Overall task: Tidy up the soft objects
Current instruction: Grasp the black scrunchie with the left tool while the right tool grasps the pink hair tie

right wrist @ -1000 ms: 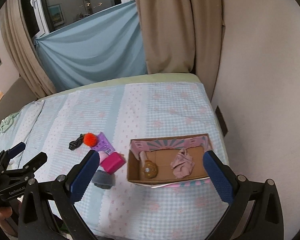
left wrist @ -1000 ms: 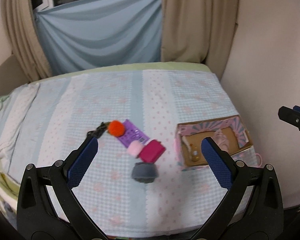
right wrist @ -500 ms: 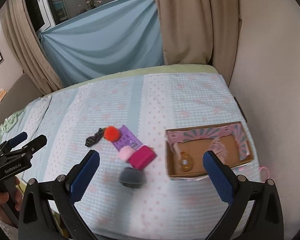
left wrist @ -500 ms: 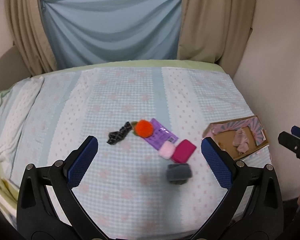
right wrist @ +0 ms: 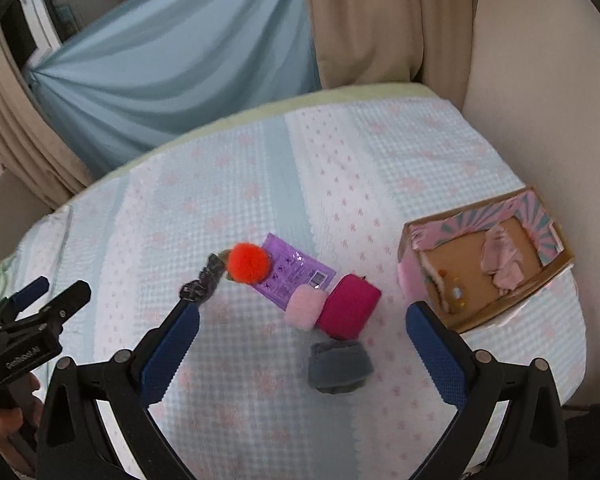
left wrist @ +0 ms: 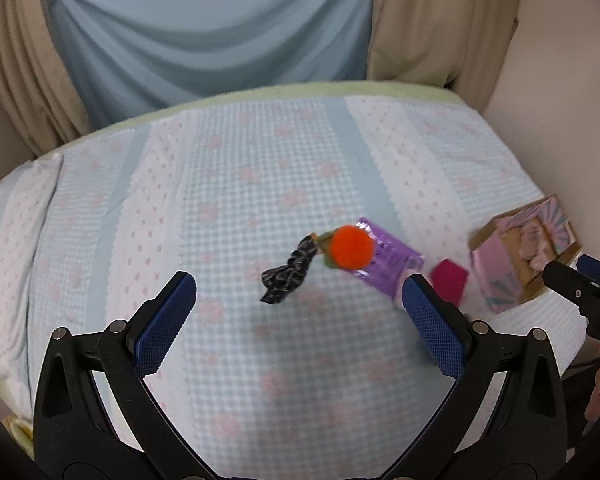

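On the bed lie an orange pompom (left wrist: 350, 247) (right wrist: 248, 262), a dark scrunchie (left wrist: 290, 272) (right wrist: 202, 282), a purple packet (left wrist: 388, 258) (right wrist: 296, 276), a pale pink pad (right wrist: 305, 306), a magenta pouch (left wrist: 449, 280) (right wrist: 348, 306) and a grey cloth roll (right wrist: 338, 366). An open cardboard box (left wrist: 516, 256) (right wrist: 488, 270) at the right holds a pink cloth (right wrist: 500, 260) and a small round thing. My left gripper (left wrist: 296, 322) hovers open before the scrunchie. My right gripper (right wrist: 300, 356) hangs open, with the grey roll between its fingers from this angle, and apart from them.
The bed has a light blue checked cover (left wrist: 260, 184) with pink dots. A blue drape (left wrist: 204, 28) and beige curtains hang behind it. A plain wall (right wrist: 548, 100) stands close on the right. The other gripper shows at each view's edge, with a hand (right wrist: 4, 432).
Both grippers have moved left, away from the box and toward the pile. The soft things now sit nearer and more central in both views. Nothing on the bed has shifted.
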A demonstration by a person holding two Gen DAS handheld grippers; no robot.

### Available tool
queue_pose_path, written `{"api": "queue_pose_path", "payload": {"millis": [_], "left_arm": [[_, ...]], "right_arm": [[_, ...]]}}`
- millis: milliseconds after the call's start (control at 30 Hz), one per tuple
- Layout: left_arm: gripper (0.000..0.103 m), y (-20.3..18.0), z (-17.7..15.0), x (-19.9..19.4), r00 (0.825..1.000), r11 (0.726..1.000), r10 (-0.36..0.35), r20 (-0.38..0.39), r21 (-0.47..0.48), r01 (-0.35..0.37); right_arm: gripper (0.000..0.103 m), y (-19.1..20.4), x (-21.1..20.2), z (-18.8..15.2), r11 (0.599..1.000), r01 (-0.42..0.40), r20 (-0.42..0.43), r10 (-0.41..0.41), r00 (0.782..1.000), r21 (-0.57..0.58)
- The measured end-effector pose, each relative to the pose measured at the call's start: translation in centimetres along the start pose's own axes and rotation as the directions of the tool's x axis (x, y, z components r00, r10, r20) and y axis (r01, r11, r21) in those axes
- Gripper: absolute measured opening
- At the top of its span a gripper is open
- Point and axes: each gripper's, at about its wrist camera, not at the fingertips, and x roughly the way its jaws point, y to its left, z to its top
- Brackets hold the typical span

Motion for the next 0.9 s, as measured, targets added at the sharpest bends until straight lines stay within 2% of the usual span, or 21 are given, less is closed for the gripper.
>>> {"api": "queue_pose_path", "payload": {"millis": [267, 500, 667, 733, 833, 900], "left_arm": [[0.103, 2.4, -0.5, 11.9, 0.993, 0.996, -0.035, -0.116, 0.074, 0.043], [0.102, 1.5, -1.1, 21.0, 0.981, 0.989, -0.040, -0.188, 0.129, 0.065], [0.102, 1.0, -1.8, 25.7, 0.970, 0.985, -0.051, -0.238, 0.147, 0.088], [0.101, 0.9, -2.0, 26.9, 0.967, 0.982, -0.054, -0.249, 0.161, 0.097], [0.095, 0.9, -2.4, 28.4, 0.961, 0.978, -0.060, -0.270, 0.175, 0.110], [0.083, 1.0, -2.6, 29.3, 0.956, 0.977, -0.058, -0.287, 0.181, 0.113]], "right_arm": [[0.103, 1.3, 10.1, -1.3, 0.980, 0.080, -0.127, -0.057, 0.990, 0.180], [0.090, 1.1, 18.2, -3.3, 0.948, 0.156, -0.230, -0.092, 0.969, 0.278], [0.086, 0.3, 22.2, -4.4, 0.922, 0.178, -0.279, -0.080, 0.957, 0.344], [0.080, -0.1, 23.6, -4.9, 0.906, 0.183, -0.294, -0.068, 0.953, 0.383], [0.076, 0.0, 24.6, -5.1, 0.894, 0.194, -0.302, -0.069, 0.951, 0.405], [0.076, 0.5, 24.8, -5.0, 0.898, 0.208, -0.295, -0.093, 0.951, 0.388]]}}
